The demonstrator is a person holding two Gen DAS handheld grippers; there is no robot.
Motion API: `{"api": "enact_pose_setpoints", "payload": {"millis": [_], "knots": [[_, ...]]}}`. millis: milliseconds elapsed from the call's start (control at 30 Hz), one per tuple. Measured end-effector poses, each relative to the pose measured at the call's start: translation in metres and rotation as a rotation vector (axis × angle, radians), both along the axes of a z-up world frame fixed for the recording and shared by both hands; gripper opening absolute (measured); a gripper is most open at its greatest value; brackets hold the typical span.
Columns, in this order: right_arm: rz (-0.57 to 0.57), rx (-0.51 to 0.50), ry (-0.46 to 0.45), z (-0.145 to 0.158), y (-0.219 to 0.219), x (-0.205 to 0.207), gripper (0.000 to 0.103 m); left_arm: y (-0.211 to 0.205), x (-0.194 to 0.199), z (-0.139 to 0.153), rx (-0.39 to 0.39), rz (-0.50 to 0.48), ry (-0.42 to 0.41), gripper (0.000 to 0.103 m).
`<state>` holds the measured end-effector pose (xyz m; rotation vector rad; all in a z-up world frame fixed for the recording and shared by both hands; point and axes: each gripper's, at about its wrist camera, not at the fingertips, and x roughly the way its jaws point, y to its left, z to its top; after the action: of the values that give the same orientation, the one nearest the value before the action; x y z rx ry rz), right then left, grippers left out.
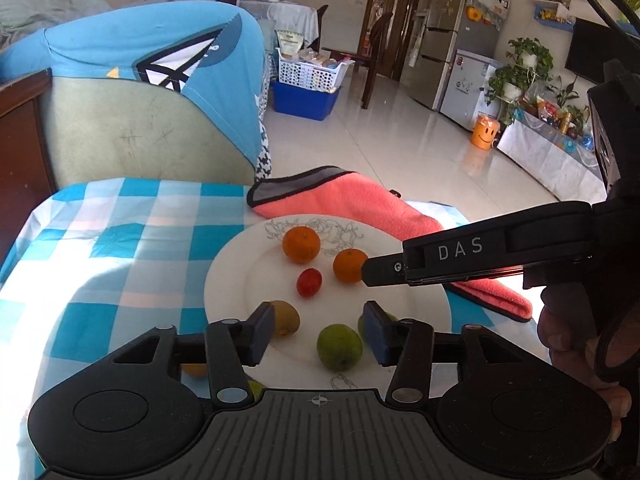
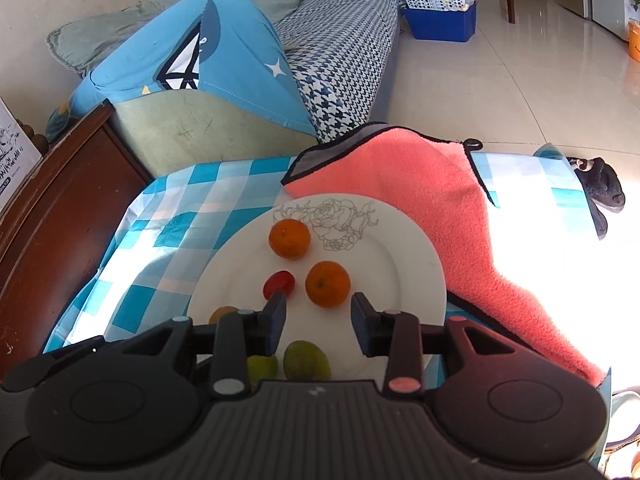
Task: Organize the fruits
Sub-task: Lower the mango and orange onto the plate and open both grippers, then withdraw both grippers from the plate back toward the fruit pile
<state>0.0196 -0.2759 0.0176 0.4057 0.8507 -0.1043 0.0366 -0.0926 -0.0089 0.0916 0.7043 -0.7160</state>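
A: Starting at the left, we see the counter under its blue-and-white checked cloth, then our left tool, fingers spread wide and gripping nothing, hovering over the near edge of the white plate.

B: Beside its left finger we make out a brownish kiwi on the plate, and between the fingers a green fruit. A second green one sits half hidden behind the right finger.

A: Further in we have the small red tomato, with one orange behind it near the rose drawing and another orange to its right.

B: That second orange lies just ahead of our right tool, whose fingers are also parted and empty. From the left wrist view its tip looks right against the orange; we cannot tell whether they touch.

A: Right of the plate lies the pink towel, partly tucked under the rim.
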Motion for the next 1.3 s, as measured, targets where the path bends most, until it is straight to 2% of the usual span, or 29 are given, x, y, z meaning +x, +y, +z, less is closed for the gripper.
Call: {"api": "enact_pose_setpoints", "payload": {"millis": [100,167,200,367,567,700,900,1300], "knots": [[0.002,0.001,-0.017,0.004,0.001,-0.002,0.047,0.008,-0.001,0.01,0.006,0.035,-0.016,0.068],[-0.006,-0.013,-0.017,0.007,0.003,-0.003,0.055,0.014,-0.002,0.016,0.015,0.049,-0.017,0.073],[-0.01,-0.023,-0.021,0.008,0.004,-0.004,0.056,0.019,-0.002,0.019,0.022,0.062,-0.016,0.076],[-0.013,-0.078,-0.038,0.013,0.011,-0.017,0.066,0.043,-0.002,0.028,0.036,0.125,0.003,0.08],[-0.009,-0.082,-0.049,0.015,0.02,-0.037,0.074,0.073,-0.009,0.026,0.05,0.207,0.032,0.081],[-0.003,-0.057,-0.044,0.014,0.03,-0.055,0.075,0.087,-0.016,0.023,0.041,0.235,0.056,0.081],[0.02,-0.072,-0.022,0.007,0.05,-0.079,0.076,0.093,-0.029,0.017,0.089,0.244,0.075,0.084],[0.077,-0.044,0.016,-0.01,0.072,-0.093,0.074,0.093,-0.061,-0.003,0.191,0.185,0.072,0.087]]}}
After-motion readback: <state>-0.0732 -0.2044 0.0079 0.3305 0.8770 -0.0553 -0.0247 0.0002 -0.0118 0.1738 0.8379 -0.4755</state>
